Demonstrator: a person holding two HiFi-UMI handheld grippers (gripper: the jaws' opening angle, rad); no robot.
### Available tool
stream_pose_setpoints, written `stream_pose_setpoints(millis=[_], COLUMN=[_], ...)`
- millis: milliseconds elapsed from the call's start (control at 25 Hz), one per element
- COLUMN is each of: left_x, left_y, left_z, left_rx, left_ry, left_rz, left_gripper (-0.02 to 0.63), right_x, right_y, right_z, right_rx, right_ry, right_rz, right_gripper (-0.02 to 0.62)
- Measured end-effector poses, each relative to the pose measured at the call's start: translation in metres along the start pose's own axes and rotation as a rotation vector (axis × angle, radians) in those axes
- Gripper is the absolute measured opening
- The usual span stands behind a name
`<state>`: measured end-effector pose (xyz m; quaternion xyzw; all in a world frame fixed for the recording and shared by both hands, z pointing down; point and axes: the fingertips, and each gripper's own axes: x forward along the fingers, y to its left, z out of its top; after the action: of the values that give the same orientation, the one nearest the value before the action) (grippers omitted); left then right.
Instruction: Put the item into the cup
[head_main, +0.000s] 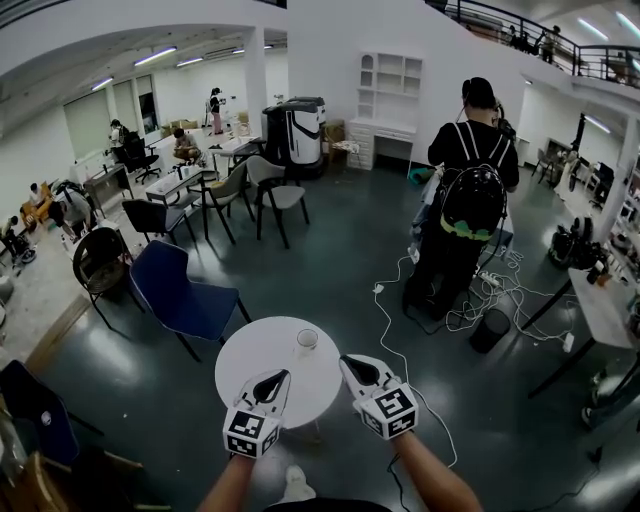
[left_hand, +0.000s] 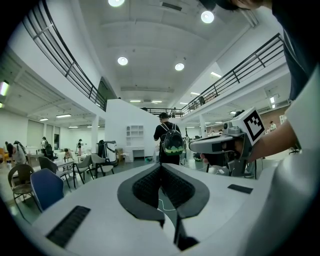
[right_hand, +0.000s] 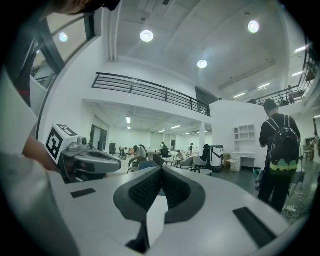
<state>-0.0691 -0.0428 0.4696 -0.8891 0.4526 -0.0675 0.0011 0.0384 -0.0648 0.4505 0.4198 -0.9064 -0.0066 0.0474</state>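
A clear cup (head_main: 307, 340) stands upright on the far side of a small round white table (head_main: 260, 355). I make out no loose item on the tabletop. My left gripper (head_main: 284, 376) hovers over the table's near edge, jaws shut with nothing between them (left_hand: 161, 168). My right gripper (head_main: 345, 362) hangs just right of the table's edge, a little nearer to the cup, its jaws also shut and empty (right_hand: 161, 170). Both point roughly level and away from me. Each gripper view shows the other gripper beside it: the right gripper (left_hand: 216, 145), the left gripper (right_hand: 95, 161). The cup is outside both gripper views.
A blue chair (head_main: 182, 296) stands left of the table, with several dark chairs behind it. A person with a backpack (head_main: 470, 195) stands to the far right. White cables (head_main: 395, 330) trail over the floor beside a black bin (head_main: 489, 329). A desk (head_main: 600, 305) lies at the right.
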Motion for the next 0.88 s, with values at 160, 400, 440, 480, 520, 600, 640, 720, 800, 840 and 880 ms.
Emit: stream_pose_setpoints(millis=[160,400,440,480,520,600,640,720,800,840,880], left_x=[-0.013,-0.033,-0.037,-0.041,-0.044,-0.049,-0.051,-0.056,-0.061,-0.064,-0.066], left_y=[-0.021,-0.047,-0.052,-0.056,-0.06,-0.066,-0.069,-0.074,-0.076,-0.077,-0.078], left_z=[0.001,0.002,0.001,0.001,0.0,0.0,0.0,0.001,0.001,0.001,0.0], left_rx=[-0.011,-0.012,-0.011,-0.011,-0.012,-0.012,-0.012,-0.016,-0.022,-0.025,-0.028], left_ry=[0.004,-0.002,-0.003,-0.004,-0.004,-0.004,-0.004,-0.006,-0.008,-0.01,-0.013], left_rz=[0.006,0.01,0.011,0.013,0.014,0.017,0.019,0.025,0.033,0.036,0.037], left_gripper=[0.015,0.015,0.015,0.015,0.015,0.015,0.015,0.015,0.015,0.015,0.015], right_x=[-0.023,-0.054,-0.059,-0.064,-0.068,-0.075,-0.078,-0.084,-0.088,-0.09,-0.091], right_y=[0.005,0.018,0.02,0.023,0.025,0.028,0.029,0.031,0.034,0.036,0.038], right_z=[0.001,-0.001,-0.002,-0.003,-0.003,-0.002,-0.002,-0.002,-0.003,-0.003,-0.004], right_rx=[-0.001,0.005,0.005,0.005,0.005,0.006,0.007,0.011,0.012,0.012,0.011], right_ry=[0.001,-0.002,-0.004,-0.007,-0.009,-0.012,-0.013,-0.012,-0.012,-0.011,-0.012], right_rz=[0.002,0.006,0.007,0.009,0.01,0.013,0.014,0.016,0.018,0.019,0.02], right_gripper=[0.015,0.015,0.015,0.015,0.015,0.015,0.015,0.015,0.015,0.015,0.015])
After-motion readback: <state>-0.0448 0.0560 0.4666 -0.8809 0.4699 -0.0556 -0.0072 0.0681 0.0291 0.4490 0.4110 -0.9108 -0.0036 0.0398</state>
